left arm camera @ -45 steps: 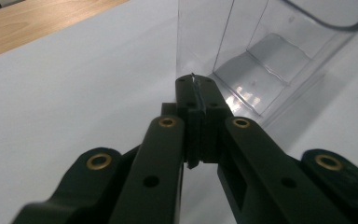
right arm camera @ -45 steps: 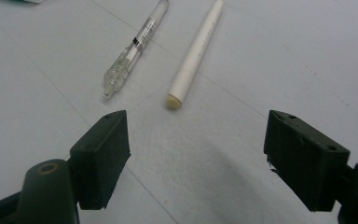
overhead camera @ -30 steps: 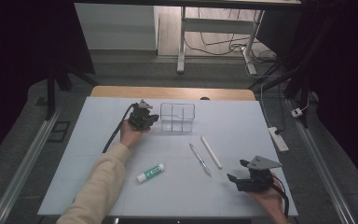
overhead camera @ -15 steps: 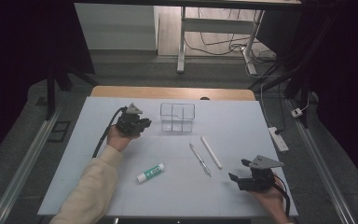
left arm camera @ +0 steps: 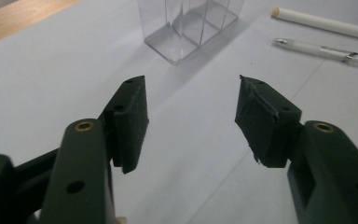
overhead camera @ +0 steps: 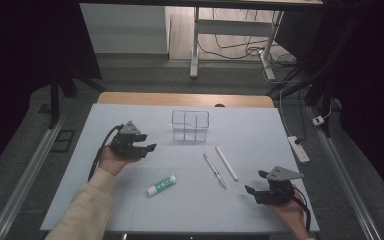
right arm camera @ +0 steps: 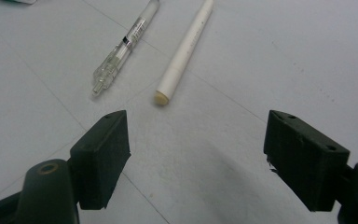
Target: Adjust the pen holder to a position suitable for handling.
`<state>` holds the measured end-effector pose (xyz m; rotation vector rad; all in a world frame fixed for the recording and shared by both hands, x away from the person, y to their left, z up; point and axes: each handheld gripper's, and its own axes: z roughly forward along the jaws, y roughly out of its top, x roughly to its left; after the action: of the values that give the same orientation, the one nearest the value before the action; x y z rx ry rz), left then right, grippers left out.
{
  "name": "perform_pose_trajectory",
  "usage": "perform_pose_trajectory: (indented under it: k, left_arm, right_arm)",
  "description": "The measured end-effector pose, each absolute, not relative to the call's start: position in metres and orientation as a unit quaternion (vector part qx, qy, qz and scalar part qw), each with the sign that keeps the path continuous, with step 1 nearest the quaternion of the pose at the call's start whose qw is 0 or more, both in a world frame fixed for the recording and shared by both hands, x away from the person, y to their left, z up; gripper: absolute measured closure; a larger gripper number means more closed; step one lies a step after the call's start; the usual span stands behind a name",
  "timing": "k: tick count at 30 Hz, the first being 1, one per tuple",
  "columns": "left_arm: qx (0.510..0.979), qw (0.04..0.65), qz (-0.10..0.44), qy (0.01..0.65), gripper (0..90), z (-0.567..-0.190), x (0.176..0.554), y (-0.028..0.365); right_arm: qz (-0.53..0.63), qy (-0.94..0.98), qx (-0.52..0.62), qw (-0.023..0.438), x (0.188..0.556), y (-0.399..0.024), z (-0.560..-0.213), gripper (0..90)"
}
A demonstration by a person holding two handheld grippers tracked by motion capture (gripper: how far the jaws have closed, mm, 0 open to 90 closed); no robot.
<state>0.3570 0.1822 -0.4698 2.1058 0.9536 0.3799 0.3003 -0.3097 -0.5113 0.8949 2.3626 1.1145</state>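
The clear plastic organiser (overhead camera: 190, 125) stands upright on the white table top (overhead camera: 130, 200), its inner walls dividing it into compartments; nothing can be seen in any of them. It lies ahead of the left gripper (overhead camera: 144, 148), near it but apart, on the side toward which the jaws point. In the left gripper view the organiser (left arm camera: 186, 25) rises just beyond the tips of the two black jaws, a little left of the gap between them. The left gripper's jaws have just been opening and now stand apart with only bare table between them.

Beyond the organiser from that gripper lie a white stick (overhead camera: 226, 162) and a clear pen (overhead camera: 214, 170), side by side and not touching. A glue stick with a green label (overhead camera: 161, 185) lies flat on the table, below the left gripper in the high view and clear of it.

The right gripper (overhead camera: 256, 190) rests near the table's near edge, its jaws spread wide with nothing in them. In the right gripper view the white stick (right arm camera: 185, 51) and the pen (right arm camera: 123, 46) lie just ahead of its jaws, the stick's blunt end nearest the gap.
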Motion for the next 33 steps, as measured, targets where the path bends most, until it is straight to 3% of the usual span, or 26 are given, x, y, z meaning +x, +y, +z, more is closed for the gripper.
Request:
perform_pose_trajectory:
  k: [17,33]
  left_arm:
    - [0.841,0.381,0.131,0.361,41.4,-0.472,0.317,0.188]
    - [0.869,0.361,0.118,0.318,39.4,-0.471,0.302,0.166]
  right_arm:
    - [0.394,0.841,0.318,0.191,0.3,-0.31,-0.511,21.9]
    - [0.393,0.842,0.317,0.189,0.3,-0.309,-0.512,21.9]
